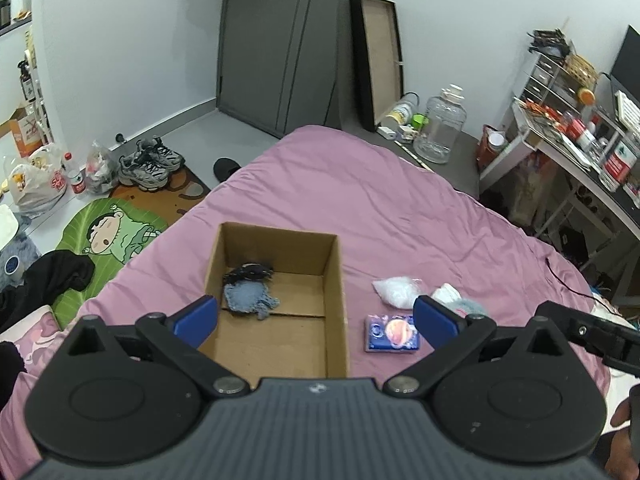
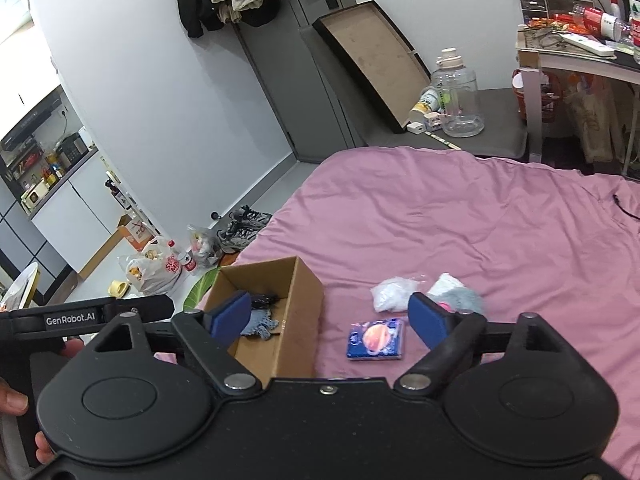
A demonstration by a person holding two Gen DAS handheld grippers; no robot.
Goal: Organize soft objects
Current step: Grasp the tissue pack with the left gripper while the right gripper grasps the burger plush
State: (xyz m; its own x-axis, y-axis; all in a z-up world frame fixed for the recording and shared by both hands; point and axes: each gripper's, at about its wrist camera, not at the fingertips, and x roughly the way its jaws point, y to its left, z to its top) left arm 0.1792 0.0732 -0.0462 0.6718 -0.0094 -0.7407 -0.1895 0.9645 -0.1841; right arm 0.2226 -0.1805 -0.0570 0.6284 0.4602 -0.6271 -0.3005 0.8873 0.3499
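An open cardboard box [image 1: 332, 280] [image 2: 304, 308] sits on the pink bedspread [image 1: 360, 200] [image 2: 460, 220]. Inside it lie a blue-grey knitted piece [image 1: 250, 298] [image 2: 260, 324] and a dark item [image 1: 250, 270]. To the right of the box lie a blue packet with a pink planet picture [image 1: 392, 332] [image 2: 376, 339], a clear bag of white stuff [image 1: 396, 290] [image 2: 390, 292], and a white and grey fluffy item [image 1: 460, 300] [image 2: 456, 292]. My left gripper [image 1: 316, 316] hangs open above the box's near end. My right gripper [image 2: 326, 316] is open too, above the box's right wall and the packet. Neither holds anything.
On the floor to the left lie sneakers [image 1: 148, 164], plastic bags [image 1: 36, 188], a cartoon mat [image 1: 112, 236] and dark clothing [image 1: 48, 276]. A grey door [image 1: 280, 40], a leaning frame [image 1: 376, 60], a clear jug [image 1: 440, 124] and a cluttered desk [image 1: 580, 132] stand beyond the bed.
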